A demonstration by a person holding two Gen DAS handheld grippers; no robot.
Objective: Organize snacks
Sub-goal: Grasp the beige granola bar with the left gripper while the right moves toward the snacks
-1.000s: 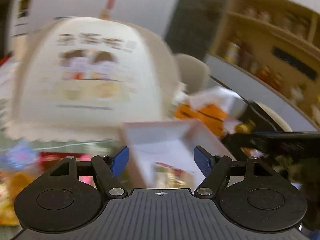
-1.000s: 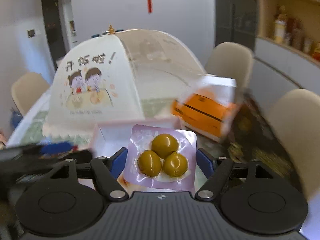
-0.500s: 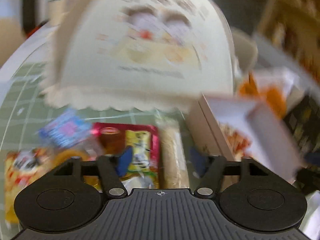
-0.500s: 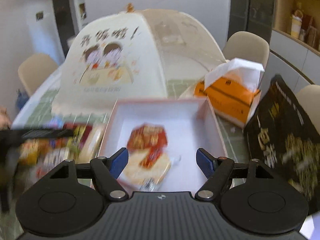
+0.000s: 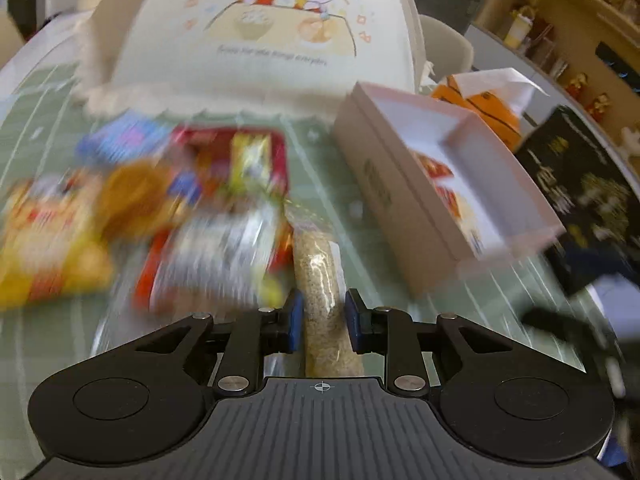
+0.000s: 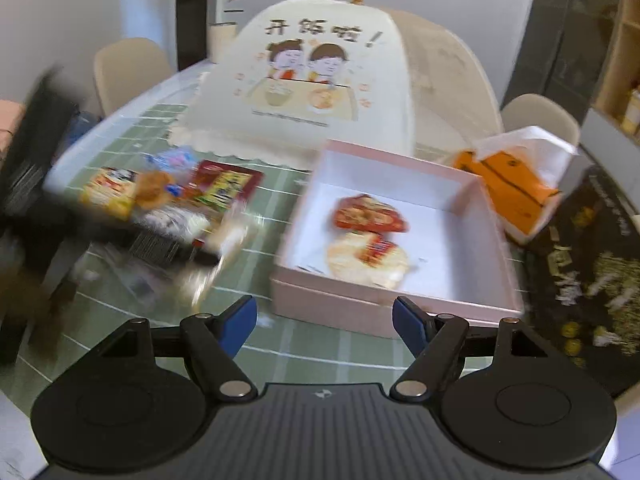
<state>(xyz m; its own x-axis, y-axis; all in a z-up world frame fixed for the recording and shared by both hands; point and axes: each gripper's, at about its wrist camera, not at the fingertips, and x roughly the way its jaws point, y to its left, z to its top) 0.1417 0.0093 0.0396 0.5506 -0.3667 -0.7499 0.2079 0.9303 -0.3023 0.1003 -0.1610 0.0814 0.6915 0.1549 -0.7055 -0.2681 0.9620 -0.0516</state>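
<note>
Between your left gripper's (image 5: 322, 316) blue pads lies a long clear packet of pale grain-speckled bar (image 5: 320, 288), its plastic wrap glossy. The pads sit close on either side of it; whether they press it cannot be told. Its long axis runs straight away from you, far end toward the snack pile (image 5: 160, 208), a blurred heap of crinkled foil and printed wrappers in red, yellow and silver just left of it. To the packet's right stands the pink box (image 5: 404, 208), rectangular, matte card, white inside, holding a red-and-cream packet (image 6: 370, 236). Your right gripper (image 6: 325, 319) has its fingers spread wide and holds nothing, poised before the box's near wall. All rest on the green grid-lined table (image 6: 304, 346), in front of a domed fabric food cover (image 6: 320, 76).
</note>
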